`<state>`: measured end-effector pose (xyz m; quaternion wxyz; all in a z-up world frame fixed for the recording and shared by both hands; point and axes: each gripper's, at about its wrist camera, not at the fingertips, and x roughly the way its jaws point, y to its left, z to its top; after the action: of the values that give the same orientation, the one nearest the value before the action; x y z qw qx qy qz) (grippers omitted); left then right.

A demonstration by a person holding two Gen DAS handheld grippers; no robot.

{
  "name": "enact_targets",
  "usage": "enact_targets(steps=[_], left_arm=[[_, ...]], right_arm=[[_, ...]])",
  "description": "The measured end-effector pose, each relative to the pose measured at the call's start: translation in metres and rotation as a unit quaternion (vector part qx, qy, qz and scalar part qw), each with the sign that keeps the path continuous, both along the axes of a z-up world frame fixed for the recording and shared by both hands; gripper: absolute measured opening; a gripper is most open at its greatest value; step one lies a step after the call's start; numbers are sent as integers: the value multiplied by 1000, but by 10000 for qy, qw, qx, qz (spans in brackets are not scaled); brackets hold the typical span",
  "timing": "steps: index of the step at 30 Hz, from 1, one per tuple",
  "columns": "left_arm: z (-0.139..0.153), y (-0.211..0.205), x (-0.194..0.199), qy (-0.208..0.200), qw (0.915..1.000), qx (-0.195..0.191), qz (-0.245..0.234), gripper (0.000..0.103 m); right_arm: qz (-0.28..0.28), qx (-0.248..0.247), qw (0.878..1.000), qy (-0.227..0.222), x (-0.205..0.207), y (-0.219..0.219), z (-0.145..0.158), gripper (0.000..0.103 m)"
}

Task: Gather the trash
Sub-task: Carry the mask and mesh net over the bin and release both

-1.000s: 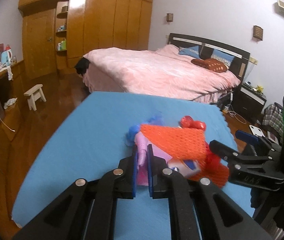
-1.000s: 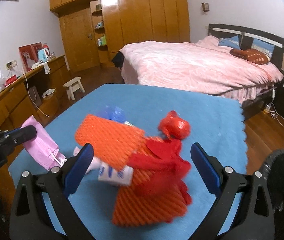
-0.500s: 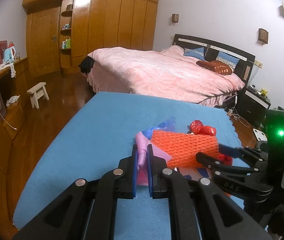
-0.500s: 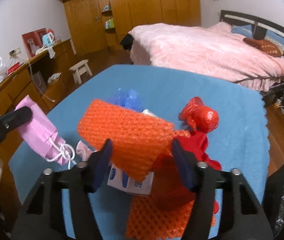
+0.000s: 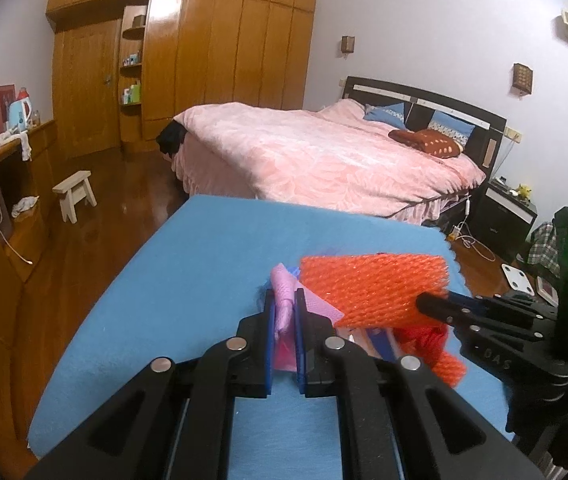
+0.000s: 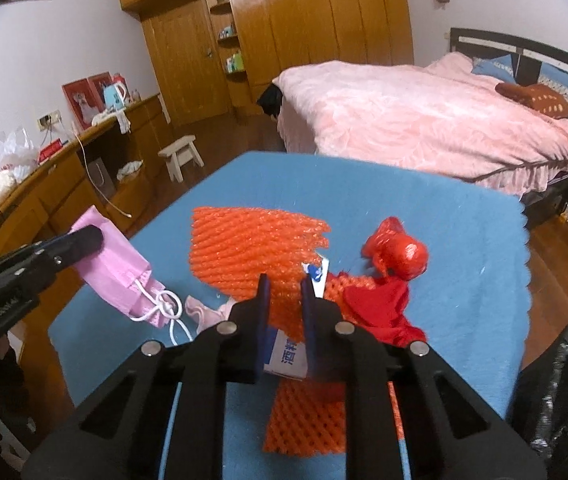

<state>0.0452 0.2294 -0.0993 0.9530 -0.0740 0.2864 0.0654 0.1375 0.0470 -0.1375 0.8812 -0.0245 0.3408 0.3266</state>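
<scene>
Left claw [image 5: 284,322] clamped on pink mask [image 6: 114,268], held above surface [image 5: 204,264] left edge. Right claw [image 6: 285,294] clamped on orange foam net [image 6: 252,248] at pile centre. Risks: net tears or slips from thin bite; white packet [image 6: 287,354] snags and drops; red bag [image 6: 397,254] left behind.

The surface [image 6: 463,216] wears a matt blue cloth. The orange foam net [image 6: 252,248] looks ribbed and rough, the pink mask [image 6: 116,268] a soft non-woven cloth. The red bag [image 6: 401,254] is glossy plastic. Wardrobe [image 5: 220,60] and floor [image 5: 124,188] are polished wood.
</scene>
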Motion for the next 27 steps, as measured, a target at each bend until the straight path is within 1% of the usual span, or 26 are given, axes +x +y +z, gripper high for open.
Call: enact_targets(steps=[7,14,21,27], left_arm=[[18,-19,0,-211,9997,28,-138,8],[30,-49,10,-332,9987,33,-385,8],[34,-96,26,-376,9959,26,-822,8],[37,-147,42,-411,9908,30,-1286,8]], right_arm=[[-130,135,9995,-237,-8,-26,25,14],[-492,145,9979,-385,-13,-65,42,14],[-1012,150,9934,-520,-18,-122,55,14],[-1503,156,9868,-590,-23,-179,60,14]])
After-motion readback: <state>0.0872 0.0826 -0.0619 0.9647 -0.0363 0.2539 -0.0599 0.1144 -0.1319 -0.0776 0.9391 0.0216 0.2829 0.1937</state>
